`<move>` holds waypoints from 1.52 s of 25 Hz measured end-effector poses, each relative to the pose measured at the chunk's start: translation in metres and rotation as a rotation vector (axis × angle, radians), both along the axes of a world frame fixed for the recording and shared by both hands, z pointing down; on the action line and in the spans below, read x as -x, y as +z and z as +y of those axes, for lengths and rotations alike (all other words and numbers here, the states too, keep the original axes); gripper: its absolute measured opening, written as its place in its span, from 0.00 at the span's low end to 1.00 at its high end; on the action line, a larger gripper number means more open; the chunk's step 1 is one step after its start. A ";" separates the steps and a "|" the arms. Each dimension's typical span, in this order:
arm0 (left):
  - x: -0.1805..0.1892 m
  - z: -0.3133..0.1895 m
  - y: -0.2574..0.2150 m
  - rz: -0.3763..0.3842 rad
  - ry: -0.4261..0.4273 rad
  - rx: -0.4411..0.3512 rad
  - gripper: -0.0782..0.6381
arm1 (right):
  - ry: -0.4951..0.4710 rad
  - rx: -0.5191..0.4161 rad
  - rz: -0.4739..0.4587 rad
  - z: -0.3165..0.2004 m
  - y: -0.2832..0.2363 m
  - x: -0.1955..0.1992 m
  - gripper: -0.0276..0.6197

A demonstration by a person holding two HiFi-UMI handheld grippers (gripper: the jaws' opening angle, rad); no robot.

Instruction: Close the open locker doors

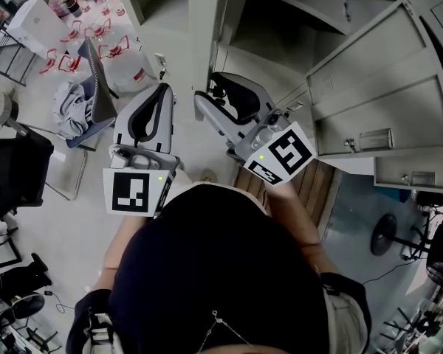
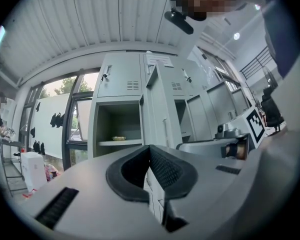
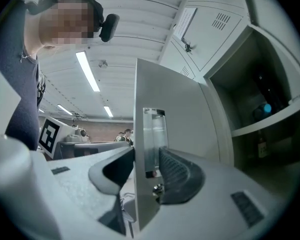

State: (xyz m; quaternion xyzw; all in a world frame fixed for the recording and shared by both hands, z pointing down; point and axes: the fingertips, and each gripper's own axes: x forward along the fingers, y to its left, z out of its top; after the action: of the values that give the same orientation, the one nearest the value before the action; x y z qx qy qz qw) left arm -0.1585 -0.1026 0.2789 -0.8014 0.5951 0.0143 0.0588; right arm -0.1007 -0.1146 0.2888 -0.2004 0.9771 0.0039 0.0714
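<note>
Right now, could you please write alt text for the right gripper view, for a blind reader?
The right gripper holds the edge of an open door between its jaws, at the handle. An open locker stands to the right.

The locker door (image 3: 180,114) standing between the right tool's (image 3: 146,156) jaws hides part of the left pad behind its edge. On the far locker shelf (image 2: 117,143) lies a pale thing (image 2: 119,138) (too small to name). The person's head (image 1: 221,271) hides much of both arms (image 1: 299,223), and the right-hand lockers (image 1: 384,116) run off the picture's edge.
</note>
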 end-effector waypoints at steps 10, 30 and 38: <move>0.041 -0.009 0.011 0.019 -0.038 0.029 0.11 | -0.009 -0.039 0.035 -0.001 -0.001 0.044 0.23; 0.151 -0.072 0.006 0.056 0.050 0.015 0.11 | 0.178 -0.038 0.080 -0.048 -0.001 0.155 0.21; 0.175 -0.099 0.009 0.043 0.154 0.002 0.11 | 0.288 -0.040 0.076 -0.073 -0.001 0.184 0.20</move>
State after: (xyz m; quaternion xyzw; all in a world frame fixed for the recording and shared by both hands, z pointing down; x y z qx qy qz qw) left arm -0.3337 -0.2019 0.2880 -0.8444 0.5327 0.0353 0.0438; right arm -0.2843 -0.1879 0.2877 -0.3368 0.9399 0.0414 0.0369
